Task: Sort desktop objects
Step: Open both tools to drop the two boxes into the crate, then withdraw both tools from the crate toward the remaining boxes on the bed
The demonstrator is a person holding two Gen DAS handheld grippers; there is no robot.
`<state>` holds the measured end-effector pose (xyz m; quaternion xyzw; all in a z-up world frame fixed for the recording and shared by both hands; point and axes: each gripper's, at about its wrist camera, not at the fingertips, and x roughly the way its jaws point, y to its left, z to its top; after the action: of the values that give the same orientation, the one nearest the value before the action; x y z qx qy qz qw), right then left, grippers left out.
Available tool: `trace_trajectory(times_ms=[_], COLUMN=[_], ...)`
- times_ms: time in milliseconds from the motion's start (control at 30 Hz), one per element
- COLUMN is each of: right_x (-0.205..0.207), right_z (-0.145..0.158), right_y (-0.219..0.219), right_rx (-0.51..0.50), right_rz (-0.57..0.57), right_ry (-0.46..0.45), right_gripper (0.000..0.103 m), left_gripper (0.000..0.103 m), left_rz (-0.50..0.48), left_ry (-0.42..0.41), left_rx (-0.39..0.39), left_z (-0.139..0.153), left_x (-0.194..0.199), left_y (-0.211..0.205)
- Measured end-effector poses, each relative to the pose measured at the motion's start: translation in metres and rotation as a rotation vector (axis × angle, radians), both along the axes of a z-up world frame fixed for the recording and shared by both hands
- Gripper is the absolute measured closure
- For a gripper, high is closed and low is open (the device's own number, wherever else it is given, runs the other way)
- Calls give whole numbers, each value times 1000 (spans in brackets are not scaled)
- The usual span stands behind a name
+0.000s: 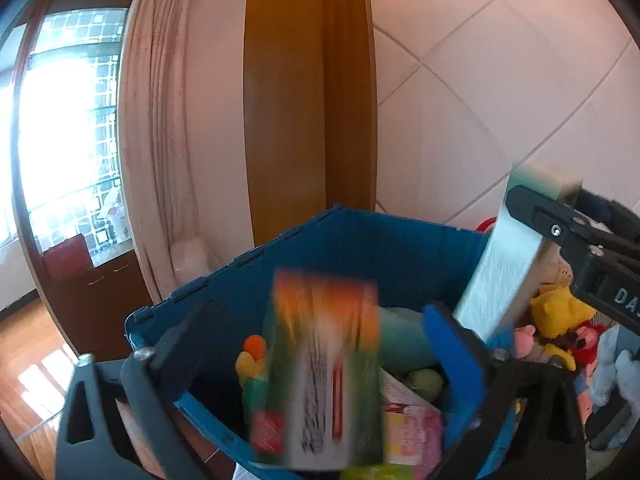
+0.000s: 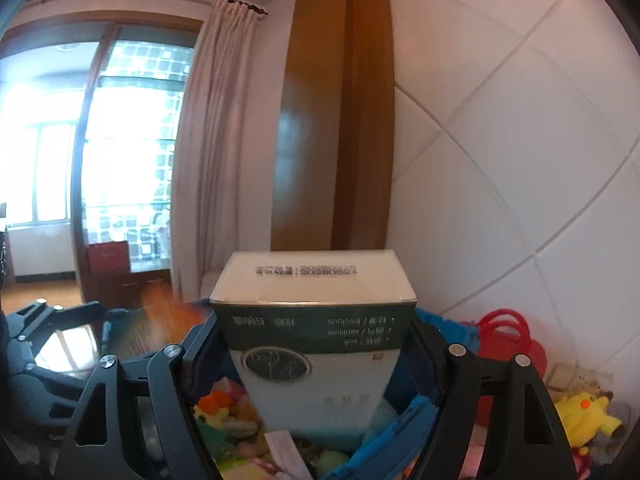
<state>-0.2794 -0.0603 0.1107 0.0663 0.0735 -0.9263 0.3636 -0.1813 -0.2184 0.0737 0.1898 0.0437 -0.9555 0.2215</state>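
Right gripper (image 2: 320, 364) pinches a light, stiff carton (image 2: 316, 344) by its sides; left gripper (image 1: 320, 364), fingers spread, releases a blurred box (image 1: 324, 368) over the bin (image 1: 360, 248).

- the left wrist view looks forward and slightly down along its fingers, close over the open blue crate (image 1: 360, 240), with a blurred orange-and-green box (image 1: 324, 368) filling its lower middle.
- the right wrist view sits just to that one's right, facing the same way, very near a white-and-green carton (image 2: 316, 320) that blocks most of the crate.
- both share the wooden pillar (image 1: 308, 92), the curtain (image 2: 208, 140), the bright window, the tiled wall, and the plush toys (image 2: 584, 412) beside the crate.
- the right gripper (image 1: 560, 232) shows at the right edge of the left view.
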Motion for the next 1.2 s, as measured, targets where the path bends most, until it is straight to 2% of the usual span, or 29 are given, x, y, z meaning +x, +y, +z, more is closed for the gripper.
trace_trajectory(times_ms=[33, 300, 667, 933, 1200], right_x=[0, 14, 42, 67, 85], right_z=[1, 6, 7, -1, -29], right_y=[-2, -6, -3, 23, 58], right_rx=[4, 22, 33, 34, 43], right_rz=[-8, -55, -75, -104, -169], right_ry=[2, 35, 49, 32, -31], right_gripper=[1, 0, 0, 0, 0], left_gripper=[0, 0, 0, 0, 0], left_rz=[-2, -27, -51, -77, -130], left_ry=[-7, -29, -20, -27, -39], left_rx=[1, 41, 55, 93, 93], left_z=[-2, -8, -14, -20, -30], left_x=[-2, 2, 27, 41, 50], left_y=[-3, -8, 4, 15, 39])
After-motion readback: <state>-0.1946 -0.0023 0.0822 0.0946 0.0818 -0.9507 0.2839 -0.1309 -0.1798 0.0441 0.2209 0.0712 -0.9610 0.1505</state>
